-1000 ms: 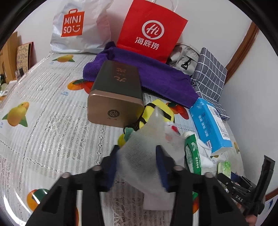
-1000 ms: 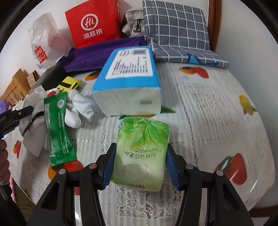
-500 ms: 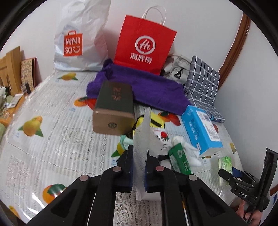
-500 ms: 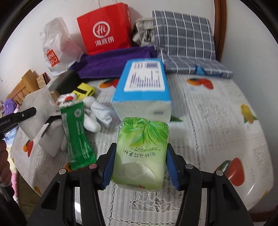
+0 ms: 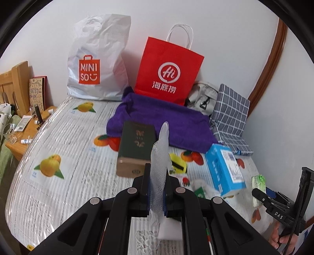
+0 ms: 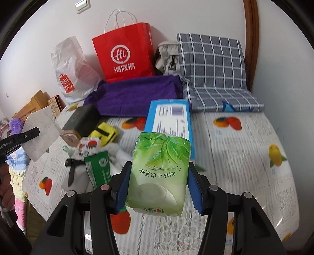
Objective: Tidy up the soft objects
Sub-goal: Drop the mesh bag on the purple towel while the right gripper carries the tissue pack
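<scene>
Both items lifted clear of bed (image 6: pixel 245 141); right hand-held gripper (image 6: pixel 158 183) clamped on green tissue pack (image 6: pixel 159 172), soft wrapper could squeeze out; left hand-held gripper (image 5: pixel 157 186) pinched together on thin mesh pouch (image 5: pixel 160 162), may slide free.

Box (image 5: pixel 135 149) before towel (image 5: pixel 162 121); bags (image 5: pixel 168 68) behind; tissue pack (image 5: pixel 223 168) rightward.

Plain white wall (image 5: pixel 225 39) all around, with a curved brown wooden trim (image 5: pixel 268 64) running up the right side. A light switch plate (image 6: pixel 82 4) sits high on the wall. The table (image 5: pixel 64 137) is covered in a white lace-and-fruit print cloth – oranges, pears. Off to the left there's a wooden headboard (image 5: pixel 13 86) and a small wooden nightstand (image 5: pixel 23 135) – soft, even daylight overall.
</scene>
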Tool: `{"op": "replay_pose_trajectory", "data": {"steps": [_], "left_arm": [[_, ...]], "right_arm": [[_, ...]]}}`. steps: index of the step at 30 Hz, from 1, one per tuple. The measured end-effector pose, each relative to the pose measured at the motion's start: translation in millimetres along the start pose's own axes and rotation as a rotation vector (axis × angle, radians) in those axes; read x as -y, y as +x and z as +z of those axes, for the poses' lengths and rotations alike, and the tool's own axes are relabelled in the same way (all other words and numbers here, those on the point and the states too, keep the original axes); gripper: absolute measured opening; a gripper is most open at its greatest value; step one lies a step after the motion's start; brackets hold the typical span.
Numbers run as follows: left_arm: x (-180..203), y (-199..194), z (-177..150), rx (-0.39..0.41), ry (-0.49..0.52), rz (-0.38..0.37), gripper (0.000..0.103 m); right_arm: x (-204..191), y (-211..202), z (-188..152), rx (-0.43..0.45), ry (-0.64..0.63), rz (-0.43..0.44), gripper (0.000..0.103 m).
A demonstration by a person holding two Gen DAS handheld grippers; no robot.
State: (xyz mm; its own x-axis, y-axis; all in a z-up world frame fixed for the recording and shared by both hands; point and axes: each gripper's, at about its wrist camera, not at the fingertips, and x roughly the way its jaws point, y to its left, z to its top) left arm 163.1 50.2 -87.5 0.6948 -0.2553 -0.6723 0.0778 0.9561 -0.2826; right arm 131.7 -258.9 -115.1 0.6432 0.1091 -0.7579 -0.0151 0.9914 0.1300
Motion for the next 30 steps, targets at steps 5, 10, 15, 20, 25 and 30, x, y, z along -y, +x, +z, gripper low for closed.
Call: {"op": "replay_pose_trajectory", "data": {"steps": [5,10,15,20,25,30], "left_arm": [[2.2,9.7,22.2,0.011,0.012,0.019,0.009],[1.1,30.4,44.8,-0.003,0.016,0.032,0.009],[-0.6,49.9,65.4,-0.012,0.013,0.029,0.009],[-3.8,69.9,87.2,-0.022,0.01,0.028,0.009],[-9.0,89.4,103.5,-0.036,-0.003,0.039,0.009],[-11.4,115.8,121.1,-0.057,-0.017,0.03,0.009]], "right_arm": [[-3.7,6.0,28.7,0.019,-0.031,-0.001,0.054],[-5.8,17.9,60.3,0.038,-0.043,-0.027,0.054],[-5.1,37.1,91.1,0.035,-0.038,-0.027,0.054],[-6.2,65.0,116.1,0.011,-0.036,-0.025,0.054],[-11.7,92.3,134.9,-0.006,-0.044,-0.014,0.054],[-18.2,111.0,155.8,0.005,-0.063,-0.001,0.054]]}}
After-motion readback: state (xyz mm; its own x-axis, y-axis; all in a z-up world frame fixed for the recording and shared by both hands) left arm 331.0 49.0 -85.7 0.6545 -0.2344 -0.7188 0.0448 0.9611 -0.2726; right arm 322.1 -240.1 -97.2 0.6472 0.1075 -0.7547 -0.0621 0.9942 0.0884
